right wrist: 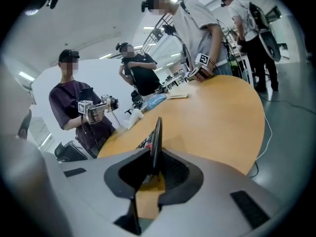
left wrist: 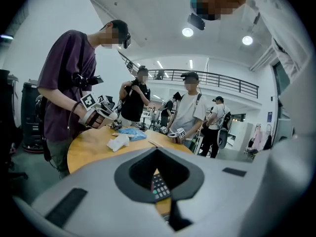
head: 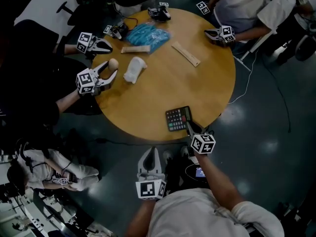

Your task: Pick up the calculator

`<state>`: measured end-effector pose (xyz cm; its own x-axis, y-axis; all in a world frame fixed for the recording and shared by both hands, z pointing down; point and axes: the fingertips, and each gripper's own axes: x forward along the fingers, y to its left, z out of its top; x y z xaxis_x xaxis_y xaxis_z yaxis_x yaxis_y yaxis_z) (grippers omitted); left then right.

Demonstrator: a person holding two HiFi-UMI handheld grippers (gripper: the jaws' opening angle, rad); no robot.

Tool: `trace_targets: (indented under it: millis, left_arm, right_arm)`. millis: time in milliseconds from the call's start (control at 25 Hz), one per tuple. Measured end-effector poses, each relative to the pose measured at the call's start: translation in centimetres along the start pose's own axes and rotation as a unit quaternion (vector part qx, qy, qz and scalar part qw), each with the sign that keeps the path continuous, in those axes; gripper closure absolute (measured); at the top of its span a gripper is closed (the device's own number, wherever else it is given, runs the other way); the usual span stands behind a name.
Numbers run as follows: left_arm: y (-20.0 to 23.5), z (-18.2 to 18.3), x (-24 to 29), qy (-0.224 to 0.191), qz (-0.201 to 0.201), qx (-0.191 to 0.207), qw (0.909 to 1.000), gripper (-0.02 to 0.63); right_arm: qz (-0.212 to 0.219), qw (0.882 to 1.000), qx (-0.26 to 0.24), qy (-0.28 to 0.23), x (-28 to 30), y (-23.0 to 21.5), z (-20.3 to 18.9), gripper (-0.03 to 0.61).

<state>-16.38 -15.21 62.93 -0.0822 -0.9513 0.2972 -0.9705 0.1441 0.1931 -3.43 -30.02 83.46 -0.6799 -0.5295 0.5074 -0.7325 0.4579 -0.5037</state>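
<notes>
As its jaws stand half-closed, the right gripper (head: 189, 127) clamps the calculator (head: 177, 118).

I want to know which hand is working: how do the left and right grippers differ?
The right gripper reaches onto the near edge of the table; the left gripper hangs off it, short of that edge. The right gripper's jaws clamp the calculator; the left gripper's are together on nothing. Both carry a marker cube.

Slim dark calculator (head: 178, 118), pale keys with a few red and green, face up and slightly askew at the round table's (head: 163, 83) near edge.
</notes>
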Motion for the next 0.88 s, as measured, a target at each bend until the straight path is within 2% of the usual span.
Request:
trace_targets:
  millis: [240, 400, 600, 880]
  left_arm:
    - [-1.1, 0.9, -0.6, -0.019, -0.007, 0.002, 0.9998, 0.607]
    - [-1.2, 1.5, -1.6, -0.031, -0.004, -0.005, 0.9995, 0.607]
    - [-1.8, 2.7, -2.0, -0.046, 0.001, -0.001, 0.9989, 0.607]
    - [-3.6, 5.9, -3.5, -0.073, -0.019, 0.018, 0.9970, 0.607]
  right_arm:
    - [-0.021, 0.994, -0.108, 0.008, -1.0, 2.1, 2.0, 0.515]
    - [-0.049, 0.989, -0.141, 0.008, -2.9, 2.5, 3.0, 0.518]
    - [-0.061, 0.981, -0.183, -0.009, -6.2, 3.9, 5.7, 0.522]
    - [-0.037, 0.956, -0.288, -0.036, -13.8, 9.8, 9.3, 0.523]
